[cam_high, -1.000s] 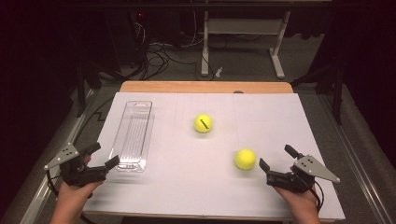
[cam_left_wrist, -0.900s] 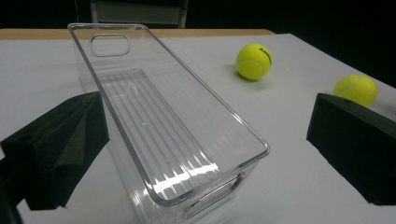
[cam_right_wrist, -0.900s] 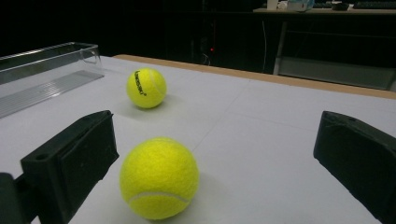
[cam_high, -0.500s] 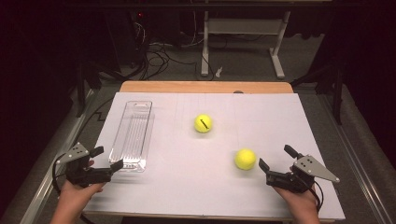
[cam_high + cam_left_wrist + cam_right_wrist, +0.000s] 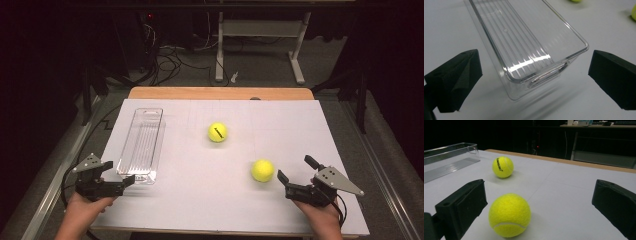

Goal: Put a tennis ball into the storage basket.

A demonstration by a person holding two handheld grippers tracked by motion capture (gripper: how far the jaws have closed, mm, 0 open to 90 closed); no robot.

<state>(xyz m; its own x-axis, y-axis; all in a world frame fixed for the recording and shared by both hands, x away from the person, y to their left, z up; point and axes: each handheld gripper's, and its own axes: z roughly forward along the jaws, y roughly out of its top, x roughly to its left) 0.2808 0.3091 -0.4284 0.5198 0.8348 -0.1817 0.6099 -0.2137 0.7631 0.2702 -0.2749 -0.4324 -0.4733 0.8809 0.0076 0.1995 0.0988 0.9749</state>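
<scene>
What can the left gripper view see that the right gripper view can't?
The left gripper view looks down into the clear tray from its near end, so you see the ribbed floor and the handle slot in the end wall, sitting between the open left claw.

The right gripper view looks low across the table: the near tennis ball sits between the open right claw, and black lettering shows on the far ball, with dark room and furniture legs behind.

Both show the tray, the white table and yellow balls, though the left gripper view catches just their edges.

Tray point(image 5: 142, 145) left on table point(image 5: 210, 210), two balls point(image 5: 262, 170) right (one farther back).
</scene>
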